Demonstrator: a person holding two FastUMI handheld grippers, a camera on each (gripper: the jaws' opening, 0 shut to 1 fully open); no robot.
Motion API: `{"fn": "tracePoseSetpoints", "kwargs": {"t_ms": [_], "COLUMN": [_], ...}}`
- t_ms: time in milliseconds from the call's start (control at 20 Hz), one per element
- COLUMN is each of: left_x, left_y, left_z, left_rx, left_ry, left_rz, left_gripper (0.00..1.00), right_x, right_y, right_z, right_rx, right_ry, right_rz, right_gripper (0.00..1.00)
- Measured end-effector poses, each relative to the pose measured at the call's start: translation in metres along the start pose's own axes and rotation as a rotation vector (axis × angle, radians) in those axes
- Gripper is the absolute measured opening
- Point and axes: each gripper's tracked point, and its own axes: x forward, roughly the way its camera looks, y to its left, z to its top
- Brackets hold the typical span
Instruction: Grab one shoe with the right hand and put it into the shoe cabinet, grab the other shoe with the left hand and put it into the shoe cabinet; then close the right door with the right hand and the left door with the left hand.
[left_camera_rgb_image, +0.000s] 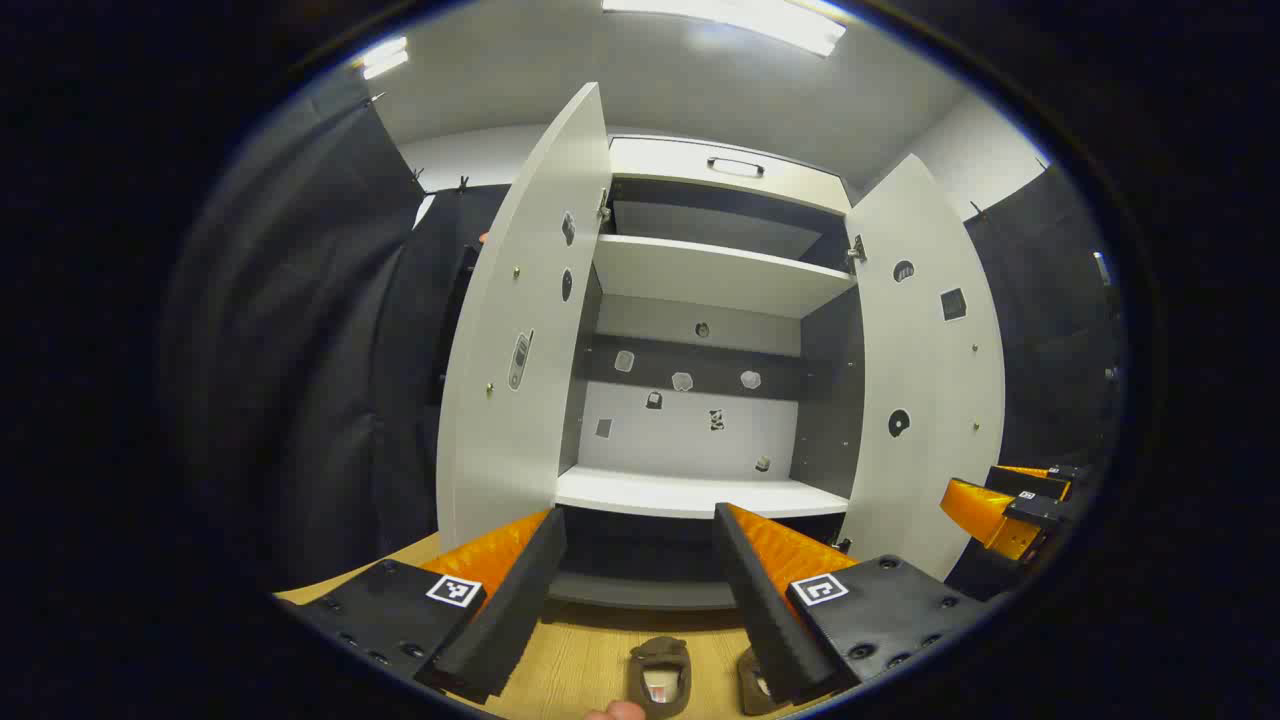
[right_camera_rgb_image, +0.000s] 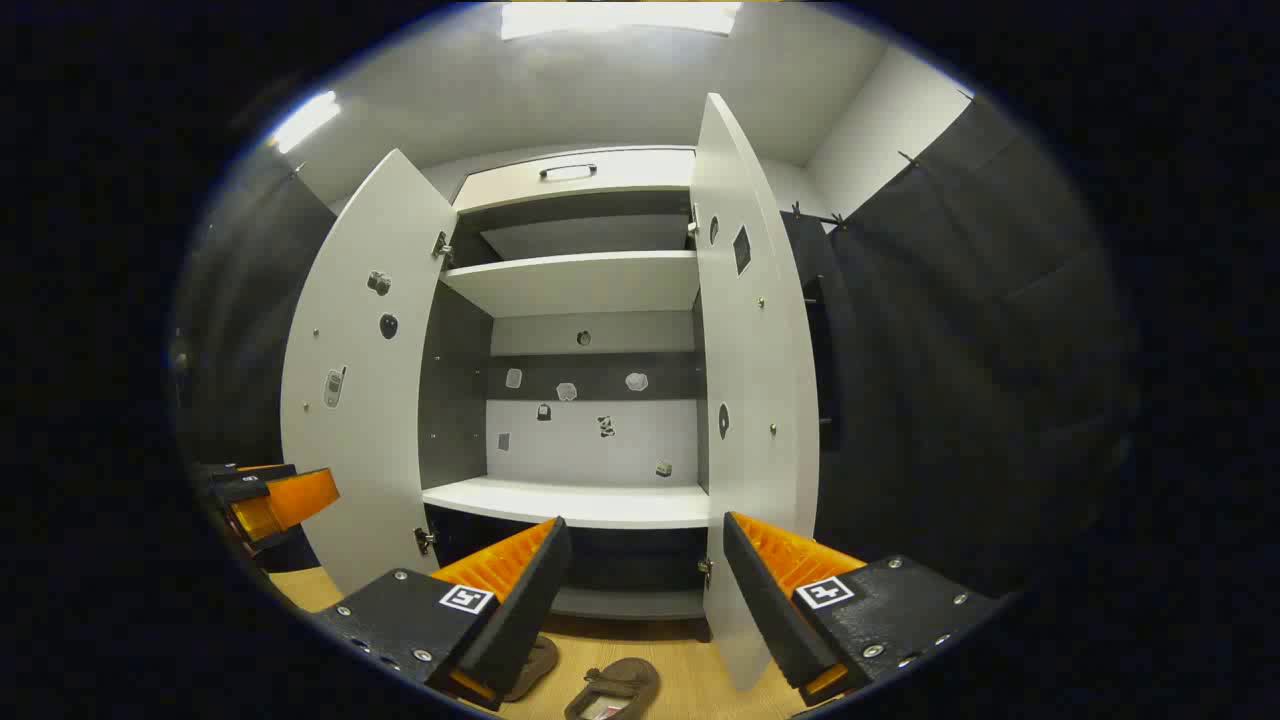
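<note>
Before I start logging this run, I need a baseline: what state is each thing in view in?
Left door: swung open.
Right door: swung open.
Shoe cabinet: open, no shoes on its visible shelves.
Shoes: both on the floor before the cabinet, not grabbed.
Left hand-held gripper: open, holding nothing.
Right hand-held gripper: open, holding nothing.

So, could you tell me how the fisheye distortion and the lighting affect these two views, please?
Left gripper view: the cabinet doors bow outward, a ceiling light blows out, and the shoes sit dim at the bottom edge. Right gripper view: the same bowing, glare from the ceiling light, and the lower compartment in deep shadow.
</note>
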Motion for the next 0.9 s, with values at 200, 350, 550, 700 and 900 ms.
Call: {"fn": "tracePoseSetpoints", "kwargs": {"t_ms": [200,350,550,700,900], "left_x": [-0.0023,-0.0030,-0.0051,-0.0060,-0.0060], "left_y": [-0.0012,-0.0009,-0.0004,-0.0004,-0.0019], "left_z": [-0.0004,0.0007,0.0039,0.0067,0.0050], "left_rx": [-0.007,-0.004,-0.002,0.010,0.008], "left_ry": [-0.001,-0.007,-0.016,-0.022,-0.017], "left_rz": [-0.002,-0.001,-0.003,-0.004,-0.010], "left_gripper": [0.94,0.94,0.96,0.96,0.96], "right_x": [0.0007,0.0004,-0.0013,-0.0020,0.0026], "right_y": [0.0026,0.0008,0.0039,0.0029,-0.0009], "right_z": [-0.0030,0.0020,0.0032,0.0010,-0.0018], "right_rx": [-0.005,-0.012,-0.022,-0.013,-0.010], "right_ry": [0.017,0.005,-0.006,0.000,0.006], "right_rz": [0.004,-0.009,-0.008,-0.012,-0.022], "right_gripper": [0.94,0.94,0.90,0.94,0.94]}}
